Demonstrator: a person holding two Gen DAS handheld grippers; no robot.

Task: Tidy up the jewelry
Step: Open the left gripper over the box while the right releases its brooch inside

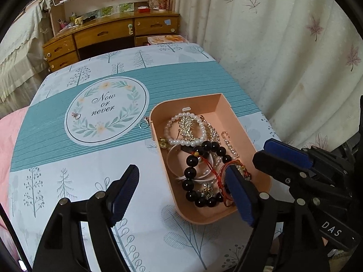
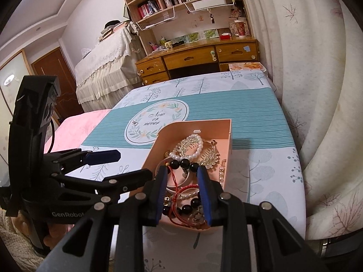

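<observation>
A pink tray (image 1: 245, 133) (image 2: 226, 133) on the patterned tablecloth holds a pearl bracelet (image 1: 188, 142) (image 2: 199, 147), a black bead bracelet (image 1: 192, 158) (image 2: 185, 163), gold pieces, a white bangle and red cord. A ring (image 1: 76, 115) (image 2: 135, 123) lies on the round "Now or never" print. Another ring (image 1: 143, 125) lies just left of the tray. My left gripper (image 1: 181, 195) is open, its right finger over the tray's near end. My right gripper (image 2: 183, 195) is open and empty over the tray's near end, jewelry showing between its fingers.
The table (image 1: 90, 181) stands against a curtain (image 1: 283, 45) on the right. A wooden desk with drawers (image 1: 113, 34) and shelves stands beyond the far edge. A pink cloth (image 2: 74, 122) lies at the table's left side.
</observation>
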